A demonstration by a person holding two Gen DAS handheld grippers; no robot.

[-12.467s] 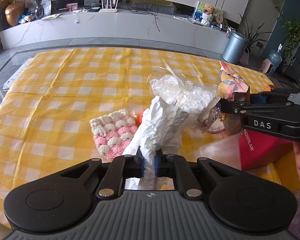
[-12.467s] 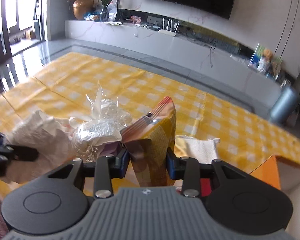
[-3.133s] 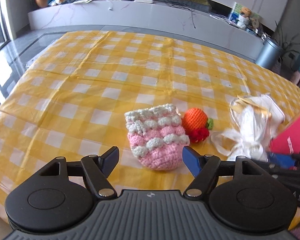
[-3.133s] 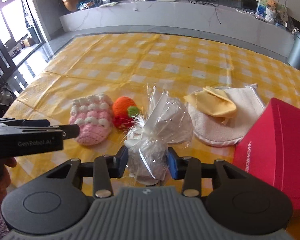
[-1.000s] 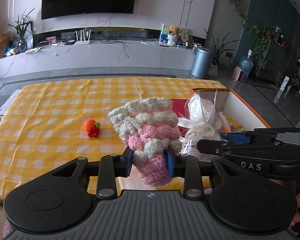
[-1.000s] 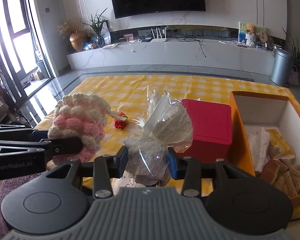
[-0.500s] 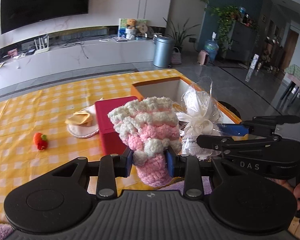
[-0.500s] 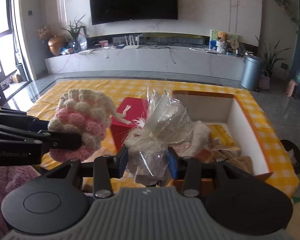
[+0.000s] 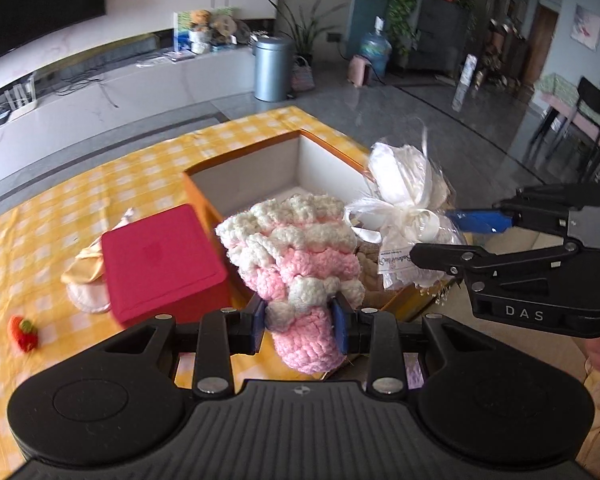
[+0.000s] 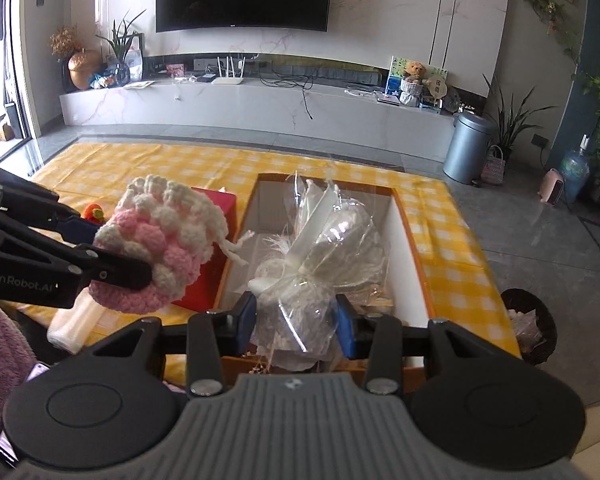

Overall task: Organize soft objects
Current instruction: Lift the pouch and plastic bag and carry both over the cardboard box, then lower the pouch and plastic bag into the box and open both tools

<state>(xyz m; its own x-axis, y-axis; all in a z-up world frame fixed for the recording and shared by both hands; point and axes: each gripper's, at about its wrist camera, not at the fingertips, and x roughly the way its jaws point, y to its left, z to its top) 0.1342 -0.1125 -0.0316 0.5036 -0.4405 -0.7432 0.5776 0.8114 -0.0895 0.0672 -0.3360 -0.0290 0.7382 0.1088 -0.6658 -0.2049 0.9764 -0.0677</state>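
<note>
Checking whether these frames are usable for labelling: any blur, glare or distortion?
Left wrist view: tablecloth and red box are motion-smeared, the crochet pouch stays sharp. Right wrist view: crisp, with glare on the cellophane bundle. Both show fisheye bending at the edges.

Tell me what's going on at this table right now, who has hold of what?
A person is tidying soft things using two handheld grippers. The left gripper is shut on a pink and white crochet pouch; the right gripper is shut on a clear cellophane bundle tied with ribbon. Both are held up at the open orange box, which already has items inside. A red box, a cloth and a small crochet strawberry sit on the yellow checked tablecloth.
</note>
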